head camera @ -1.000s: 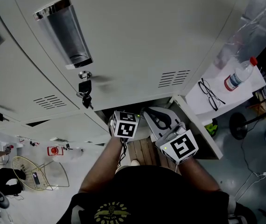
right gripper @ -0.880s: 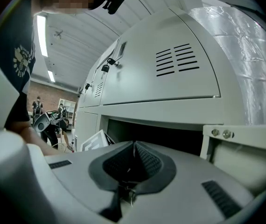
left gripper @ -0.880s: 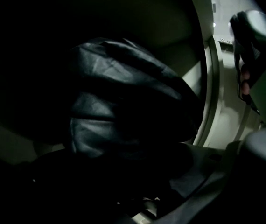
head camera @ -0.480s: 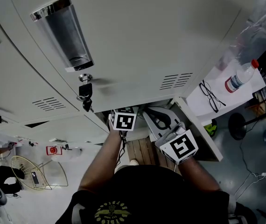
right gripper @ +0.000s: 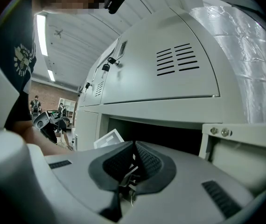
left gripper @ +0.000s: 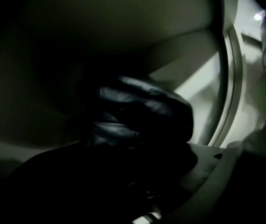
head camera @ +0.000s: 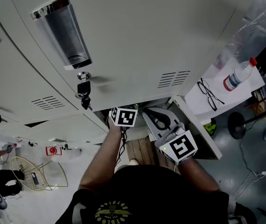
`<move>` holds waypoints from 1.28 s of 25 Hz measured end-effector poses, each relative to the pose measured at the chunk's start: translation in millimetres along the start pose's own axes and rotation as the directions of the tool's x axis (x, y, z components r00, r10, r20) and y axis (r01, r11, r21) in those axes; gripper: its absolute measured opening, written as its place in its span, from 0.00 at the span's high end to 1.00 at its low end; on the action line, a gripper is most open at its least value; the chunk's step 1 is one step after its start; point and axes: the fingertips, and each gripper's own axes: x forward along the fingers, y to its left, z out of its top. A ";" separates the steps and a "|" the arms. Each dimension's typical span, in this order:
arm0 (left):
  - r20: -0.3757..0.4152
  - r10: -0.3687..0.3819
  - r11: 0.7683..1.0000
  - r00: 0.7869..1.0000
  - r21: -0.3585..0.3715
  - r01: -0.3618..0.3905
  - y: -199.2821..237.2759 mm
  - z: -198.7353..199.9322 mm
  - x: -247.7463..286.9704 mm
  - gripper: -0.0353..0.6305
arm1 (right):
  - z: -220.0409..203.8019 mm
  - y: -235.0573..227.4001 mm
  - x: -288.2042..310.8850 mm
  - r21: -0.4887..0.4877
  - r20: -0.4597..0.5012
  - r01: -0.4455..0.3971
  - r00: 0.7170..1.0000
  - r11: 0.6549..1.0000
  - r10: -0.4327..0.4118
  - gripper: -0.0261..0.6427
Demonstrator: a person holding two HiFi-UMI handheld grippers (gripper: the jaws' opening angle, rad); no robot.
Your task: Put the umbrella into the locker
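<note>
The locker's low compartment stands open, its door swung out to the right. My left gripper reaches down into it; in the head view only its marker cube shows at the opening. Inside, the left gripper view is very dark: the folded black umbrella lies on the compartment floor just ahead of my left gripper, whose jaws are opening with the umbrella's near end between them. My right gripper hangs level outside the opening, shut on nothing.
Keys hang from the lock of the door above, under a chrome handle. A white table at the right bears glasses and a bottle. Wooden slats lie underfoot.
My left gripper's cube has slid up and further into the locker opening. The right gripper has kept still.
</note>
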 end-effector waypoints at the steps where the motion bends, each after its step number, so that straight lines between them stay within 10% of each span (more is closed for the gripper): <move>1: -0.003 -0.002 1.000 1.000 0.010 0.002 0.1 -1.0 2.5 0.41 | -0.6 0.2 -1.0 0.001 -0.001 0.002 1.000 1.000 -0.002 0.91; 4: -0.115 -0.143 0.980 0.983 -0.157 0.125 -25.2 -12.8 -9.8 0.38 | -0.7 0.2 -2.8 0.007 0.000 0.005 1.000 1.000 -0.005 0.91; 7: -0.375 -0.487 0.813 0.789 -0.526 0.251 -94.4 -63.4 -52.8 0.38 | 1.6 0.3 -4.8 0.011 0.008 0.010 1.000 1.000 -0.010 0.91; 10: -0.140 -0.161 0.974 0.977 -0.182 0.135 -26.5 -17.9 -10.3 0.38 | 2.6 0.8 -6.5 0.011 0.012 0.011 1.000 1.000 -0.011 0.91; 11: -0.054 -0.083 0.993 0.995 -0.093 0.078 -10.2 -5.8 -0.1 0.38 | 2.6 1.1 -7.2 0.010 0.013 0.010 1.000 1.000 -0.010 0.91; 25: -0.014 -0.012 0.996 1.000 -0.084 0.011 -5.3 0.3 -10.6 0.31 | -5.6 7.9 -23.6 0.037 -0.092 0.013 0.996 0.999 -0.010 0.91; 32: -0.024 -0.042 0.998 0.999 -0.041 0.041 -10.9 -0.5 -13.5 0.30 | 4.7 12.4 -23.4 0.002 0.012 0.001 1.000 1.000 -0.001 0.91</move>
